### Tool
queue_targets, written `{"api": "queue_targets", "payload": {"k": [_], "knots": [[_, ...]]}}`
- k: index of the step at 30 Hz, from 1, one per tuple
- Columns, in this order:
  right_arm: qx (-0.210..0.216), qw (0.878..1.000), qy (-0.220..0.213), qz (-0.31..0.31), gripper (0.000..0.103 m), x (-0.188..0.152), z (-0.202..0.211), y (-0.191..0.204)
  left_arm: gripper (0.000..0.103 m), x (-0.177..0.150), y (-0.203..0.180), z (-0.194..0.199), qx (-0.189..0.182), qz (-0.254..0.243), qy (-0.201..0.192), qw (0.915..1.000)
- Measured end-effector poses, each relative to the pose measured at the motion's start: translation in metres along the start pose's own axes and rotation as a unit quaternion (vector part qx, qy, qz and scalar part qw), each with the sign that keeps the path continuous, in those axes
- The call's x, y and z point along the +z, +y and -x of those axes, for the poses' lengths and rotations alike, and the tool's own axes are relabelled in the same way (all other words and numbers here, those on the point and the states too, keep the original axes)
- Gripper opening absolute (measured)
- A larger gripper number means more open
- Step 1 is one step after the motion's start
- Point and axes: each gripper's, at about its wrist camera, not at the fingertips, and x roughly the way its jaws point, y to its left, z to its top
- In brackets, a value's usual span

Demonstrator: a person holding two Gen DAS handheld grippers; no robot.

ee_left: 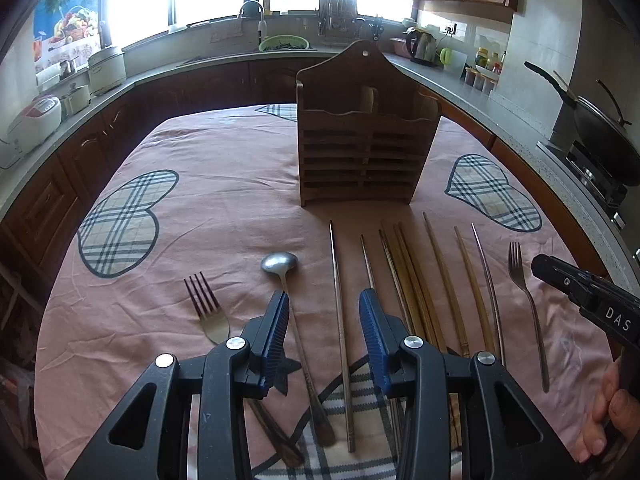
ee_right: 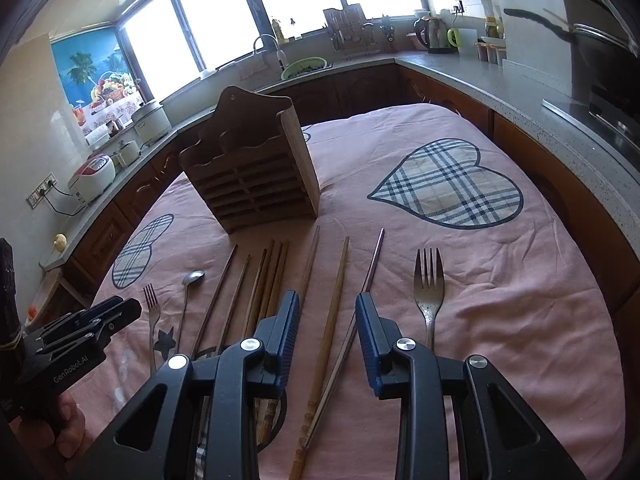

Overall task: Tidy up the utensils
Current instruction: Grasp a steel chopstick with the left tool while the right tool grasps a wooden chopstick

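Utensils in a row before the wooden holder (ee_left: 366, 140).
Left gripper (ee_left: 324, 308) gapes empty over a metal chopstick (ee_left: 340, 320); right gripper (ee_right: 328, 312) gapes empty over a wooden chopstick (ee_right: 334, 304).

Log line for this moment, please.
left hand-held gripper: open, empty | right hand-held gripper: open, empty | utensils: on tablecloth | wooden holder: upright behind them

From my left wrist view, the spoon (ee_left: 279, 263) handle passes under the left gripper (ee_left: 324, 308) finger; the bundled chopsticks (ee_left: 404, 264) right of it vanish behind the gripper body. The wooden holder (ee_left: 362, 152) hides its compartments' contents (one pale handle shows). The right gripper (ee_left: 588, 296) is cut by the frame edge.
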Motion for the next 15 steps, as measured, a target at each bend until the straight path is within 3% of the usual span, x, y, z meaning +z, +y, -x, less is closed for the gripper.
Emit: {"api": "queue_targets", "payload": {"k": [9,15], "knots": [[-0.019,0.998,0.049,-0.018,0.03,0.026,-0.057,-0.018,0.035,0.054,-0.004,-0.085,-0.003,-0.023,0.055,0.9982],[-0.033,0.996,0.083,-0.025,0.028,0.042,-0.095,-0.031,0.023,0.077,0.0,-0.139,0.002,-0.039,0.089,0.9953]]}}
